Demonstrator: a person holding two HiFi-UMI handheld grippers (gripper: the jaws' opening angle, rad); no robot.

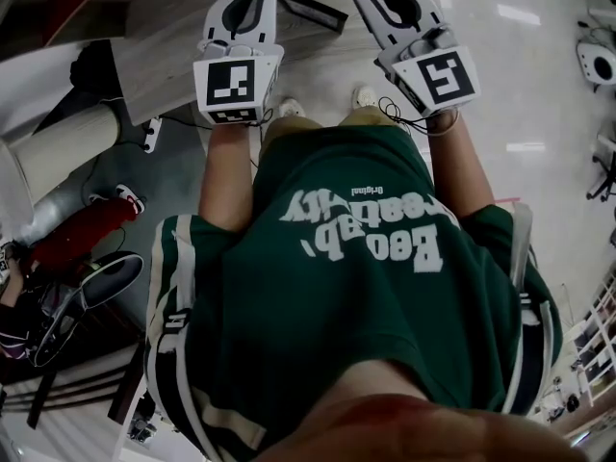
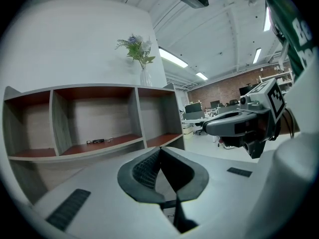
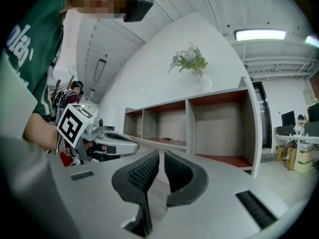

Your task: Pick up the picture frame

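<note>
Left hand-held gripper (image 2: 159, 150) pressed together, empty. Right hand-held gripper (image 3: 161, 154) also pressed together, nothing in it. Dark picture frame (image 1: 313, 10) lies flat on the wooden worktop (image 1: 164, 56) between the two, ungripped. Open shelf unit (image 2: 94, 88) ahead, flower vase (image 2: 144, 74) on top.

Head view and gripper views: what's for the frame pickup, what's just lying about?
Job:
picture frame (dark, flat on table)
left gripper
right gripper

Lying about:
flower vase
shelf unit
small dark item on shelf
</note>
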